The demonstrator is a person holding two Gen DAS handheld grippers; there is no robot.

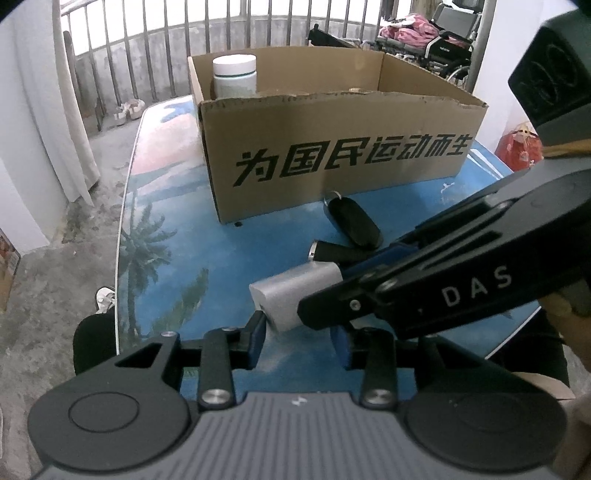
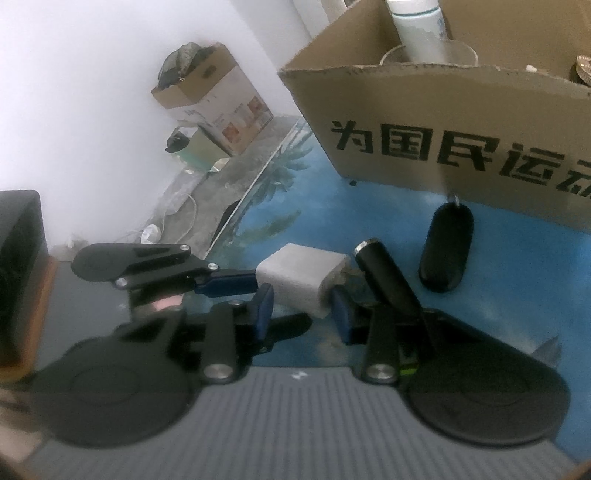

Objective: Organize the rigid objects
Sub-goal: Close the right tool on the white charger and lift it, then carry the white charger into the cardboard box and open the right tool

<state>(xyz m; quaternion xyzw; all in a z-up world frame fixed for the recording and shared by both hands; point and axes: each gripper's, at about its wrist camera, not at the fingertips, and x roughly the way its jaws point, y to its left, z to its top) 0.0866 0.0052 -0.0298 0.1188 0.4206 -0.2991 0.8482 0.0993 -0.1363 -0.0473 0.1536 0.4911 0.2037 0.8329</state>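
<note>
Straddling the white charger (image 2: 303,282), the right gripper (image 2: 303,312) has narrow-set jaws; its blue pads flank the block's near end, and contact can't be told. The left gripper (image 1: 301,341) is also narrow, pads just short of the charger (image 1: 291,295) with desk showing between them. In the right view the left gripper (image 2: 225,282) comes in from the left, one blue finger against the charger's left face. The left view instead shows the right gripper (image 1: 369,280) crossing in from the right over the block.

Charger lies flat mid-desk (image 1: 221,236), long axis running left-right. Just right of it is a black cylinder (image 2: 388,280), metal tip toward the box, axis slanting back toward the right gripper. A black fob (image 2: 447,251) is beyond, ring end touching the box (image 2: 443,122), long axis roughly toward it.

Only the left view shows the box whole, at the far desk edge, with a white jar (image 1: 235,75) in its back left corner. Only the right view looks into the box, where a glass (image 2: 458,53) stands beside the jar (image 2: 417,26).
</note>
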